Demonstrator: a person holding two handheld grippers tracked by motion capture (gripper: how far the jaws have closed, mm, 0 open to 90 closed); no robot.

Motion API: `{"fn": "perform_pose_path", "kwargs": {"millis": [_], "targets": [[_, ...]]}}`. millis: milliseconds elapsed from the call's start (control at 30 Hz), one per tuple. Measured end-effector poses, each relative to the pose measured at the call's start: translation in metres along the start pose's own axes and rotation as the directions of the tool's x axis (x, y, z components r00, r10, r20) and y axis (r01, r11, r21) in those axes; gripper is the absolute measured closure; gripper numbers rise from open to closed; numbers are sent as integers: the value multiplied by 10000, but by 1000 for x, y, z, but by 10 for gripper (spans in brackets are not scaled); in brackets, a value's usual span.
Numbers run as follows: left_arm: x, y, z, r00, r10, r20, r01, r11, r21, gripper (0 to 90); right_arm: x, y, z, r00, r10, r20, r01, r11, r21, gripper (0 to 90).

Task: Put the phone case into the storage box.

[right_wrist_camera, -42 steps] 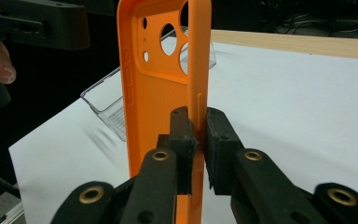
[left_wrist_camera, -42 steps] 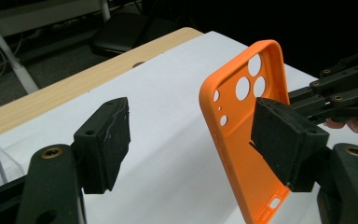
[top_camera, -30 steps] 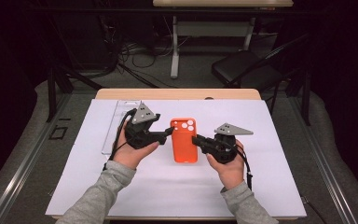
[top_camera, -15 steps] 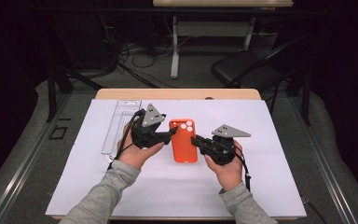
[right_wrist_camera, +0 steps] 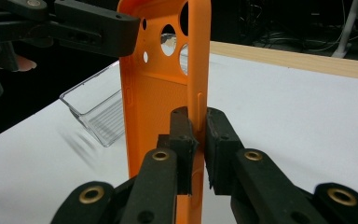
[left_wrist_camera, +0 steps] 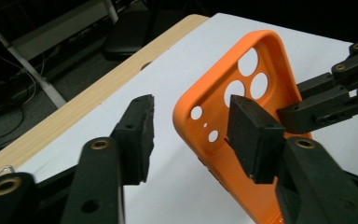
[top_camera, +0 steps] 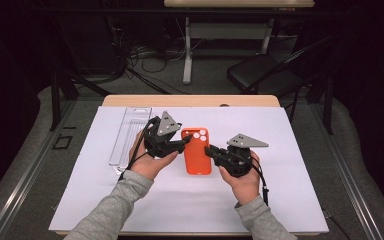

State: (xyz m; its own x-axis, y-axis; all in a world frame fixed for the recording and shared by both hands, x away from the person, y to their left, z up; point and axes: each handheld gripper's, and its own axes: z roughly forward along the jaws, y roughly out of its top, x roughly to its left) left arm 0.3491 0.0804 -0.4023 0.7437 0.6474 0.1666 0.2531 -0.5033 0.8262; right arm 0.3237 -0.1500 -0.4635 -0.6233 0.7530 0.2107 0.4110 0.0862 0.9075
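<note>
Closing in since a second ago, the left hand-held gripper (left_wrist_camera: 191,135) has just been narrowing its jaws around the camera-hole end of the orange silicone phone case (top_camera: 197,151), one pad inside the shell, the other not yet touching. The case sits mid-bench over the white sheet (top_camera: 300,200), its side wall pinched tight by the right hand-held gripper (right_wrist_camera: 196,135). I'd worry the soft wall buckles or slips free if both pull unevenly. A clear plastic tray (top_camera: 128,135) lies just left.
</note>
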Motion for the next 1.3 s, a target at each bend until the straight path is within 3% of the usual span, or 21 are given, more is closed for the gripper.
{"fn": "perform_pose_path", "kwargs": {"millis": [567,733,1300], "targets": [[1,2,1,9989,414,-201,-406,9985,369,656,2,-1,1,10000,-74,30,74,10000,59,822],[-1,4,2,9965,789,-275,-773,9955,551,684,2,-1,1,10000,-95,21,95,9999,77,822],[-2,6,2,9878,1518,-357,-1485,9854,827,745,2,-1,2,9999,-152,28,152,9997,184,822]]}}
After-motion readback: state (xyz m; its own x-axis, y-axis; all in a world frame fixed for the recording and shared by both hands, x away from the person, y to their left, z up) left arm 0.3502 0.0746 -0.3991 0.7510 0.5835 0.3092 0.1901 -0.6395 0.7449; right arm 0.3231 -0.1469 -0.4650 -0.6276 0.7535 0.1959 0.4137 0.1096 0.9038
